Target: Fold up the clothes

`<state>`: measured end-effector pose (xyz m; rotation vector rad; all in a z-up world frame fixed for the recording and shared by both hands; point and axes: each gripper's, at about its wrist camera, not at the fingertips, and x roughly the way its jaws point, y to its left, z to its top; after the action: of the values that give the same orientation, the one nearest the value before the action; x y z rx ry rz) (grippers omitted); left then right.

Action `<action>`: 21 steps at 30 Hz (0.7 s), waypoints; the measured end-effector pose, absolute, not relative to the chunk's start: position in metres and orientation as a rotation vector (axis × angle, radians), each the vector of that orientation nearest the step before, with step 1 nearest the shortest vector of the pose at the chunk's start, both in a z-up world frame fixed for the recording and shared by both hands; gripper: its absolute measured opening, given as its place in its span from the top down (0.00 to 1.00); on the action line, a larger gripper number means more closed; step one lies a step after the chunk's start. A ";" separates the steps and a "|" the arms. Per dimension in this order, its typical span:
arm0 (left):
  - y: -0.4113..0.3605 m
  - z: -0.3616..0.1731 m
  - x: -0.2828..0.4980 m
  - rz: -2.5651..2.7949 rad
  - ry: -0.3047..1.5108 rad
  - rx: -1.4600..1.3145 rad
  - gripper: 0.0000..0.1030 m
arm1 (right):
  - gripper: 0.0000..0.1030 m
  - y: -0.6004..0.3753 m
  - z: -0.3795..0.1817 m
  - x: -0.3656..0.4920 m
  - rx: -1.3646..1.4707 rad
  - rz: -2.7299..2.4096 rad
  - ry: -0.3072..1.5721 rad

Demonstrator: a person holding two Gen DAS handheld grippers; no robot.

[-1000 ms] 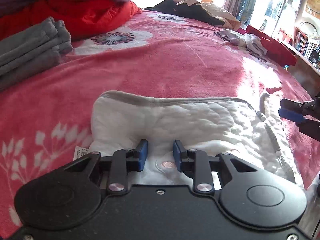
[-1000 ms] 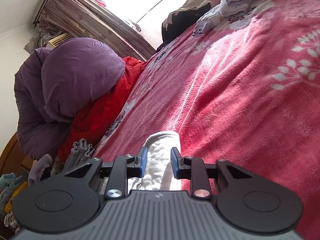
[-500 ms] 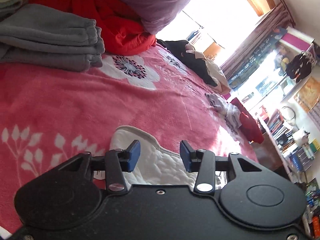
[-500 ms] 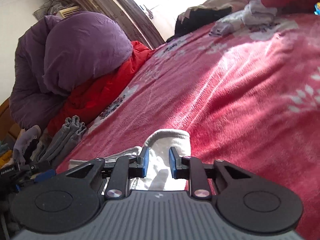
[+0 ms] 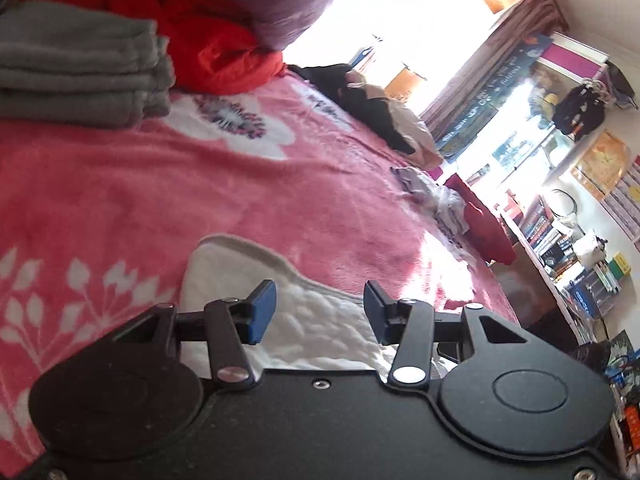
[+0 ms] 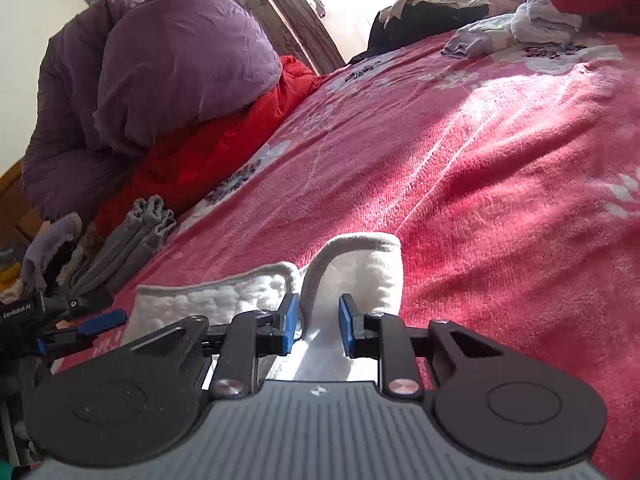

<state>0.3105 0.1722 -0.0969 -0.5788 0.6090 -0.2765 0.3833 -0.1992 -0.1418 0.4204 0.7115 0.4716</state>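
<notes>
A white quilted garment (image 5: 240,260) with a grey trim lies on the pink flowered blanket (image 5: 200,184). My left gripper (image 5: 320,312) hovers over its near edge. Its jaws are opening, and the cloth lies below them with neither blue pad pressing on it. In the right wrist view the same garment (image 6: 360,268) rises in a raised fold between the blue pads of my right gripper (image 6: 320,320), which is shut on that fold. My left gripper (image 6: 76,330) also shows at the left edge of that view, beside the garment's other end.
A stack of folded grey clothes (image 5: 80,68) sits at the blanket's left, next to a red coat (image 5: 216,52) and a purple coat (image 6: 160,72). Black and beige clothes (image 5: 360,104) and a pale heap (image 5: 436,200) lie at the far side. A bookshelf (image 5: 560,240) stands beyond the bed.
My left gripper's jaws have spread apart and let go of the white garment, and its view has rolled and pulled back. My right gripper has rolled towards level, still holding the fold.
</notes>
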 end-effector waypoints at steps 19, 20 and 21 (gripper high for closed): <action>0.137 -0.095 0.265 -0.181 0.682 -0.410 0.53 | 0.75 -0.197 -0.104 0.288 0.176 0.622 0.573; 0.131 -0.094 0.256 -0.178 0.685 -0.387 0.53 | 0.75 -0.188 -0.104 0.276 0.144 0.646 0.562; 0.127 -0.093 0.247 -0.175 0.685 -0.365 0.53 | 0.76 -0.176 -0.105 0.266 0.105 0.664 0.558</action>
<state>0.2470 0.1270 -0.0931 -0.3647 0.6851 -0.1746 0.2656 -0.1762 -0.1051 0.1049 0.5582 0.6636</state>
